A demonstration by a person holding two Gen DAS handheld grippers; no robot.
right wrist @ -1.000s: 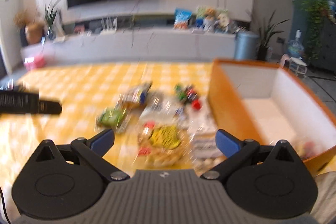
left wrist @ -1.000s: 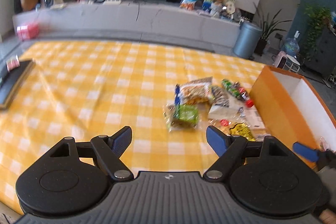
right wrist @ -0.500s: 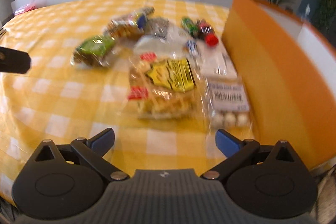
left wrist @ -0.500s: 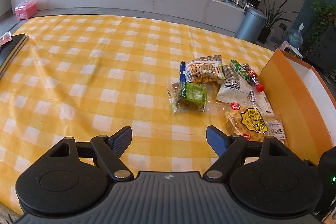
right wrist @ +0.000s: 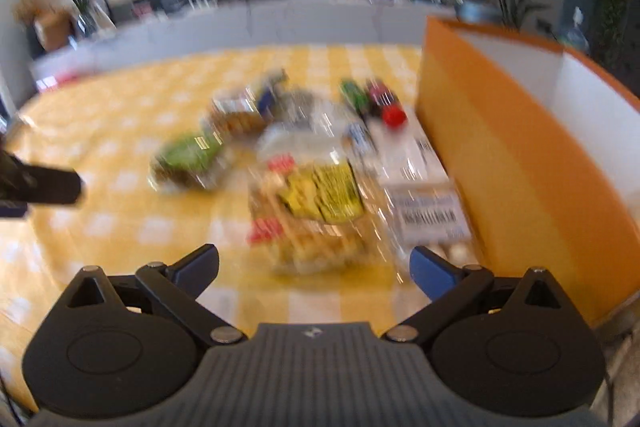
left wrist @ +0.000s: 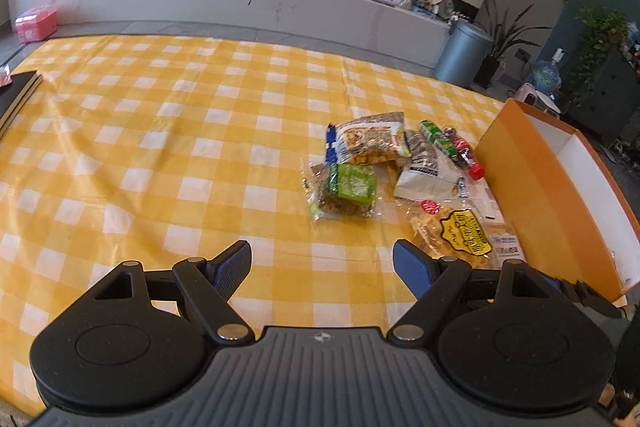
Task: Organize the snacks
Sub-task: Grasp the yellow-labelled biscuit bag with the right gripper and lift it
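Observation:
Several snack packs lie in a heap on the yellow checked tablecloth (left wrist: 160, 131): a green-labelled pack (left wrist: 346, 189), an orange cracker bag (left wrist: 370, 143), a white bag (left wrist: 426, 171), a yellow-labelled pack (left wrist: 452, 233) and small bottles (left wrist: 452, 145). An orange box (left wrist: 536, 203) with a white inside stands right of them. My left gripper (left wrist: 322, 269) is open over bare cloth, short of the heap. My right gripper (right wrist: 314, 269) is open just before the yellow-labelled pack (right wrist: 316, 203), with the orange box (right wrist: 512, 155) at its right. That view is blurred.
A dark book (left wrist: 16, 99) lies at the table's left edge. Behind the table runs a long white bench (left wrist: 240, 3) with a pink box (left wrist: 36, 23), more snack bags and toys, and a grey bin (left wrist: 464, 53). The left gripper's dark finger (right wrist: 44, 185) shows at the right wrist view's left edge.
The right gripper has come down and closer to the yellow-labelled pack and the box, then tilted up a little. The left view tilted down, then slightly back up. Both grippers stayed open.

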